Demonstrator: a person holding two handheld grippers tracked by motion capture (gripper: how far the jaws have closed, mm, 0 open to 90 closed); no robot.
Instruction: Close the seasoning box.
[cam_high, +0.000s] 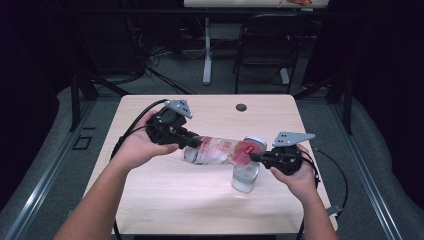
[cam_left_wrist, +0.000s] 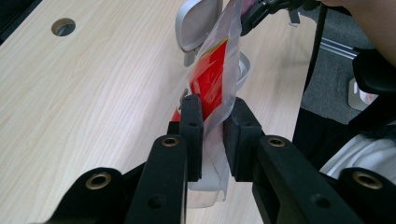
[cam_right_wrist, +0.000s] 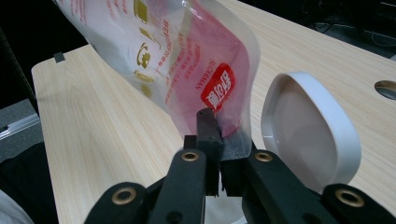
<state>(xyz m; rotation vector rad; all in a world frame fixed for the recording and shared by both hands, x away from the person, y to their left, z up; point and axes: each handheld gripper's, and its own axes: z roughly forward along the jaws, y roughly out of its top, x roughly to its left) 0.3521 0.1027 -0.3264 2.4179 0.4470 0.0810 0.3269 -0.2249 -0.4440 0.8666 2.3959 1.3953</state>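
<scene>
Plastic pouch held over the jar. Left gripper clamped on the pouch's far end from the jar; right gripper clamped on the end above it.

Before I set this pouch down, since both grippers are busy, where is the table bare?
Bare wood lies along the near edge of the table, below the jar, and across the far strip around the round hole. The middle is crowded: pouch, jar, lid, both hand-held grippers.
</scene>
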